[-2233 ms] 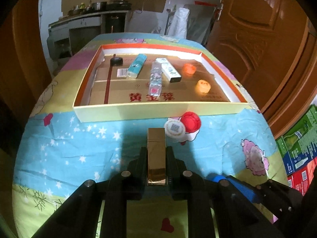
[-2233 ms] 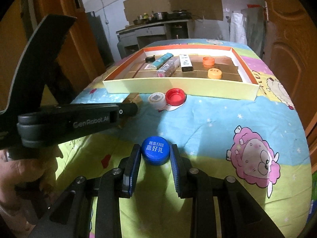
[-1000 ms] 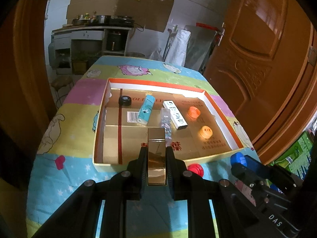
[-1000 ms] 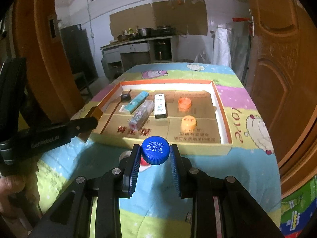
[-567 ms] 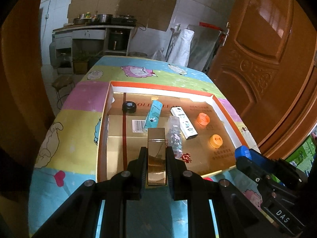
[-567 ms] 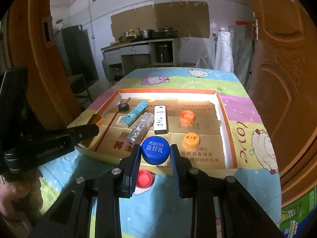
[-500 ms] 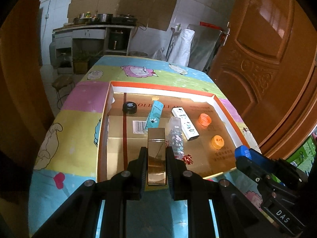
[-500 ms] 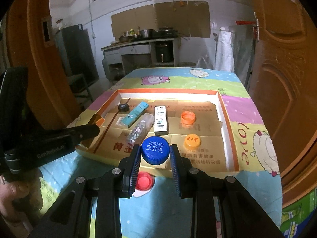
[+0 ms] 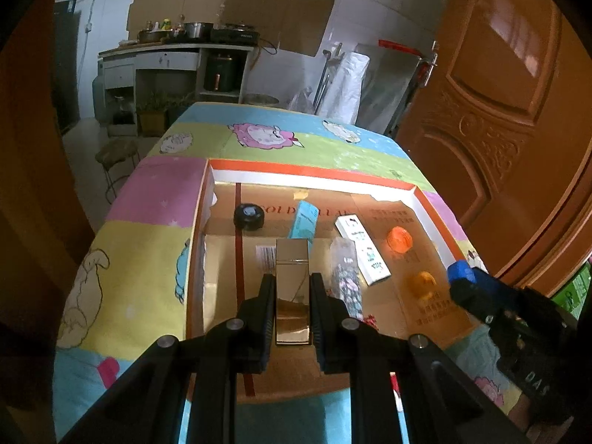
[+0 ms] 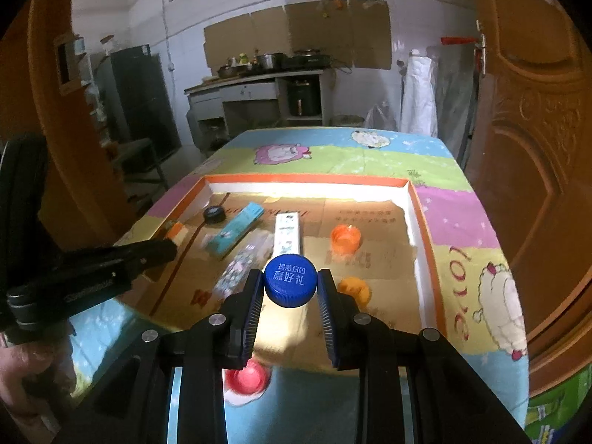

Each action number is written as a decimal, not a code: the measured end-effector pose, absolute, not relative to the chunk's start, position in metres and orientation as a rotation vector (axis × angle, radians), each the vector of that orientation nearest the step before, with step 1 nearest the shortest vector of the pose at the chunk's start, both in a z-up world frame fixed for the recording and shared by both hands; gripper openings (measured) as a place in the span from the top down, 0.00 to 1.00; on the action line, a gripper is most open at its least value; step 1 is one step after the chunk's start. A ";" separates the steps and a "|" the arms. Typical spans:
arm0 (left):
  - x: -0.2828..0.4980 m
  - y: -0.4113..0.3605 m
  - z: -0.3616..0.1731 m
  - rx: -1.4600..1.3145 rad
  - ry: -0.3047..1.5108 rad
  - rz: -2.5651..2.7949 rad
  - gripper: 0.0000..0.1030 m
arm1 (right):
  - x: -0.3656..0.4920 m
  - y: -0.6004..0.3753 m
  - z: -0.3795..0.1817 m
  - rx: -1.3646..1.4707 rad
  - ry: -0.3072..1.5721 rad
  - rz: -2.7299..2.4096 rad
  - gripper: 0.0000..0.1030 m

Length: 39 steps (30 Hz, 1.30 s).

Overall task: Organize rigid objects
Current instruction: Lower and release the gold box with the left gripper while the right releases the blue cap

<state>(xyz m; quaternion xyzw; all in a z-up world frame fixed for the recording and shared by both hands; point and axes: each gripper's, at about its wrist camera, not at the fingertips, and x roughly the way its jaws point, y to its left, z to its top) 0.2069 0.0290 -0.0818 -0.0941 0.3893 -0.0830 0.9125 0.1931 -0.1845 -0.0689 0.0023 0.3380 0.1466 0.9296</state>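
Tray (image 9: 429, 203) below — grippers (image 9: 292, 288) (image 10: 290, 288) clamp gold box (image 9: 292, 296), blue cap (image 10: 290, 285).

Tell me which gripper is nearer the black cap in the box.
Left. The left gripper, holding a gold bar, hangs just short of the black cap; the right gripper is over the box's other side.

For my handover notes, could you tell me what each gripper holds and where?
The left gripper clamps a gold box by its long sides; the right gripper pinches a blue cap across its ribbed rim.

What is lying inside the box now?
In the box: black cap, teal pack, white pack, clear bottle, two orange caps. The claws hide part of the floor.
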 end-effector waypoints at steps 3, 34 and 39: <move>0.214 0.030 -0.082 -0.193 0.800 -0.166 0.82 | 0.205 -0.188 -0.066 0.001 0.687 0.294 0.71; 0.262 0.037 -0.115 -0.175 0.896 -0.119 0.82 | 0.319 -0.177 -0.079 -0.071 0.781 0.354 0.71; 0.264 0.037 -0.118 -0.168 0.904 -0.116 0.82 | 0.338 -0.176 -0.086 -0.065 0.832 0.370 0.71</move>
